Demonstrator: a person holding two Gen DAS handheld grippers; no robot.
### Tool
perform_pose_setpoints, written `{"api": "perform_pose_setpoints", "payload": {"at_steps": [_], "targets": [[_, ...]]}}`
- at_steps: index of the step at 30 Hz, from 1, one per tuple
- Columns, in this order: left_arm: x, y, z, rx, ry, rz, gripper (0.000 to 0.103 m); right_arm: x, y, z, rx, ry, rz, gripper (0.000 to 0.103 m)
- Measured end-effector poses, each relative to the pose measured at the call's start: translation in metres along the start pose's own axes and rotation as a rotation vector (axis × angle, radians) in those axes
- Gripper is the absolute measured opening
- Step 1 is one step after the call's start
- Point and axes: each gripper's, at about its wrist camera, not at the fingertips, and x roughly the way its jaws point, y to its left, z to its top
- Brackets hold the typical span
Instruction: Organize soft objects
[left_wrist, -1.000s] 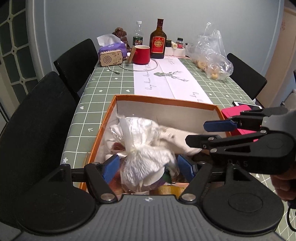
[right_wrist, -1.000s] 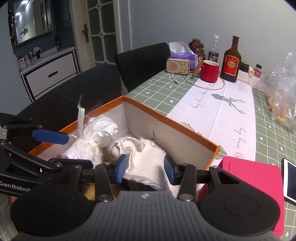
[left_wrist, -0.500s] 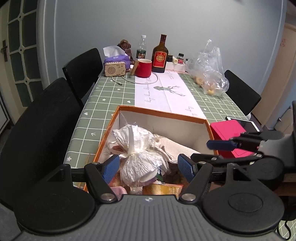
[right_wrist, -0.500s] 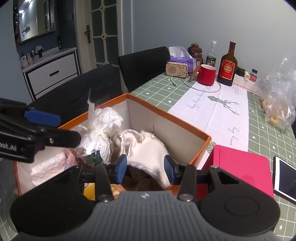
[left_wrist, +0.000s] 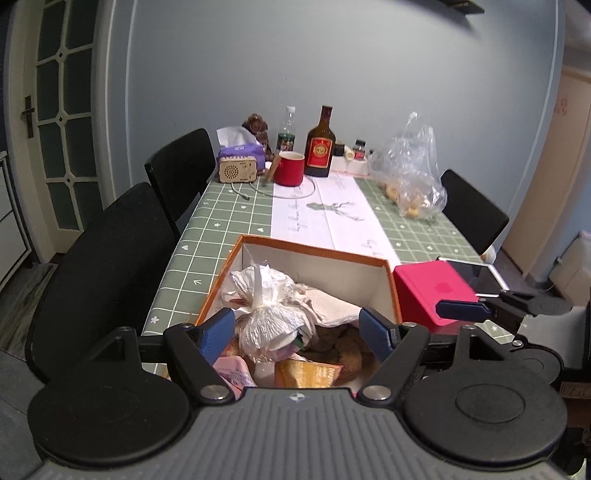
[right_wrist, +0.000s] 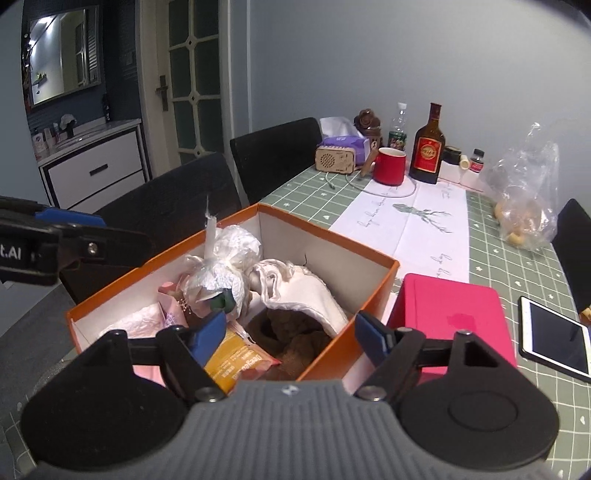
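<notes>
An orange box (left_wrist: 314, 254) (right_wrist: 373, 291) stands at the near end of the table and holds soft things: a knotted white plastic bag (left_wrist: 269, 310) (right_wrist: 225, 266), a white cloth (right_wrist: 310, 291), a brown plush (right_wrist: 291, 332), a yellow packet (right_wrist: 236, 360) and a pink pack (left_wrist: 232, 373). My left gripper (left_wrist: 297, 332) hangs above the box's near side, its jaws opening wide and empty, clear of the bag below. My right gripper (right_wrist: 290, 334) hovers over the box's near right corner, its jaws also opening with nothing between them.
A pink case (right_wrist: 450, 314) and a tablet (right_wrist: 554, 339) lie right of the box. At the far end stand a red mug (left_wrist: 289, 168), a brown bottle (left_wrist: 320, 147), a small speaker (left_wrist: 238, 170), a tissue pack (left_wrist: 240, 151) and a clear bag (left_wrist: 410, 173). Black chairs (left_wrist: 110, 254) line the table.
Both grippers have pulled back and up from the box. The right gripper's jaws have spread much wider. The bag and cloth stay in the box.
</notes>
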Motion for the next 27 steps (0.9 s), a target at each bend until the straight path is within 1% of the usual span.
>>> {"api": "perform_pose_setpoints", "payload": {"at_steps": [2,4,5,6,7,9,11,13,16,18,23,25,27], "targets": [[-0.007,-0.003,-0.002,-0.003,-0.009,0.001,0.090,-0.010,0.001,-0.004,0.020,-0.021,-0.002,0.084],[-0.013,-0.008,-0.003,-0.009,-0.013,0.011,0.090,-0.018,0.002,-0.007,0.039,-0.037,-0.007,0.084],[-0.016,-0.010,-0.003,-0.011,-0.015,0.010,0.090,-0.022,0.002,-0.008,0.047,-0.044,-0.017,0.088],[-0.019,-0.012,-0.004,-0.010,-0.020,0.005,0.090,-0.027,0.003,-0.010,0.054,-0.054,-0.025,0.095],[-0.022,-0.015,-0.005,-0.006,-0.026,0.003,0.091,-0.031,0.004,-0.012,0.062,-0.067,-0.032,0.097],[-0.027,-0.021,-0.008,0.004,-0.044,0.013,0.091,-0.040,0.004,-0.015,0.083,-0.087,-0.032,0.097],[-0.031,-0.025,-0.011,0.007,-0.060,0.044,0.091,-0.047,0.002,-0.018,0.107,-0.104,-0.024,0.100],[-0.036,-0.027,-0.015,0.005,-0.076,0.069,0.091,-0.054,-0.001,-0.024,0.128,-0.118,-0.035,0.100],[-0.042,-0.025,-0.019,-0.029,-0.089,0.075,0.092,-0.058,-0.004,-0.031,0.141,-0.099,-0.069,0.100],[-0.045,-0.023,-0.022,-0.052,-0.090,0.070,0.095,-0.063,-0.003,-0.037,0.143,-0.090,-0.094,0.100],[-0.040,-0.028,-0.028,-0.031,-0.029,0.111,0.096,-0.066,-0.001,-0.049,0.177,-0.012,-0.129,0.100],[-0.037,-0.029,-0.033,-0.029,-0.015,0.135,0.096,-0.067,0.000,-0.054,0.186,-0.001,-0.131,0.100],[-0.036,-0.027,-0.038,-0.052,0.005,0.157,0.096,-0.067,0.001,-0.057,0.193,0.006,-0.145,0.100]]}}
